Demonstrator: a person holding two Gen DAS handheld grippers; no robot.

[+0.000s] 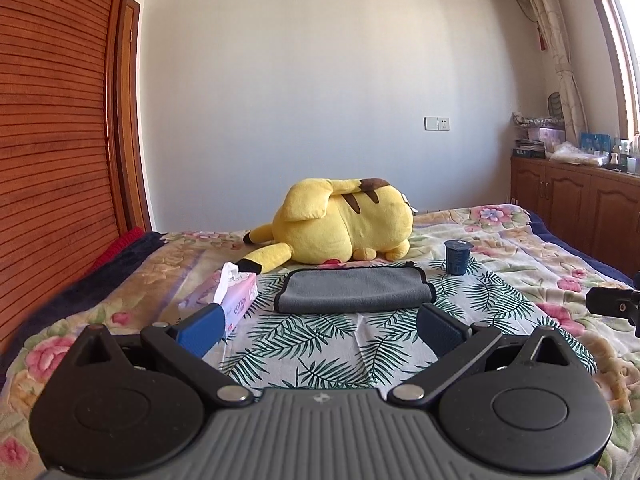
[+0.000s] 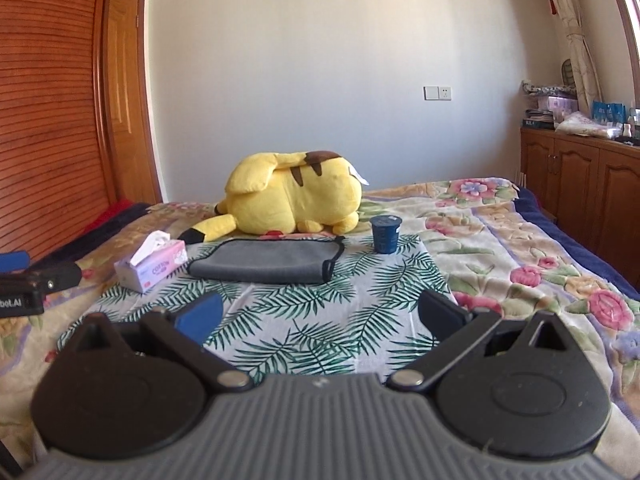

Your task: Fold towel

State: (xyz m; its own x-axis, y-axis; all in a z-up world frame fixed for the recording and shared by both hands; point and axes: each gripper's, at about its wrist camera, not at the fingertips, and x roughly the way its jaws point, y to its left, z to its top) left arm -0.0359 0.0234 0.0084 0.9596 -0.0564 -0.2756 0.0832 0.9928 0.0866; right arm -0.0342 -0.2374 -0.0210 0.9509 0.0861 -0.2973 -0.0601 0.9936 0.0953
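A grey towel with black edging lies folded flat on a leaf-print cloth on the bed. It also shows in the right wrist view. My left gripper is open and empty, just short of the towel's near edge. My right gripper is open and empty, further back from the towel. Each gripper's side shows at the edge of the other's view: the right gripper body and the left gripper body.
A yellow plush toy lies just behind the towel. A pink tissue box sits left of it, a dark blue cup to its right. A wooden wardrobe stands left, low cabinets at right.
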